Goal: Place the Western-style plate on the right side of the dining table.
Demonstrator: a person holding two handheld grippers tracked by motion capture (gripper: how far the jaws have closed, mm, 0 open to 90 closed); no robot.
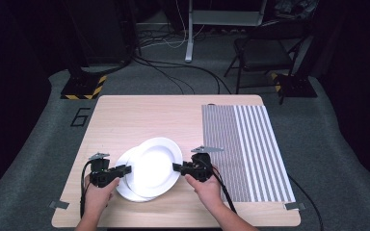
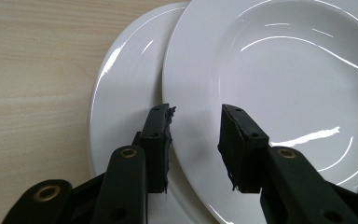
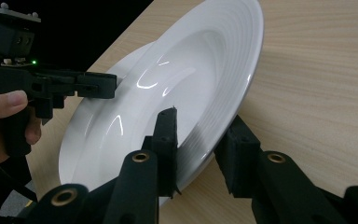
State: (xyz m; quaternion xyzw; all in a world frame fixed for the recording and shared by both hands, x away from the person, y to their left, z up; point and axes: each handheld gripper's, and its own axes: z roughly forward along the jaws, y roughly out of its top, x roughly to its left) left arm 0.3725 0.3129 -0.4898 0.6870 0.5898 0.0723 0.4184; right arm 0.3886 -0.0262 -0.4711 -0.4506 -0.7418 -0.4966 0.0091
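Two white plates lie on the wooden table. The upper plate overlaps the lower plate and is tilted, with its right rim lifted. My right gripper is shut on that right rim; in the right gripper view both pads clamp the upper plate. My left gripper is at the plates' left side. In the left gripper view its jaws stand apart around the upper plate's left rim, and the pads do not press on it. The lower plate lies flat beneath.
A grey striped mat covers the table's right part. Bare wood lies behind and left of the plates. A folding chair, cables and stand bases are on the floor beyond the table. The table's front edge is close to both hands.
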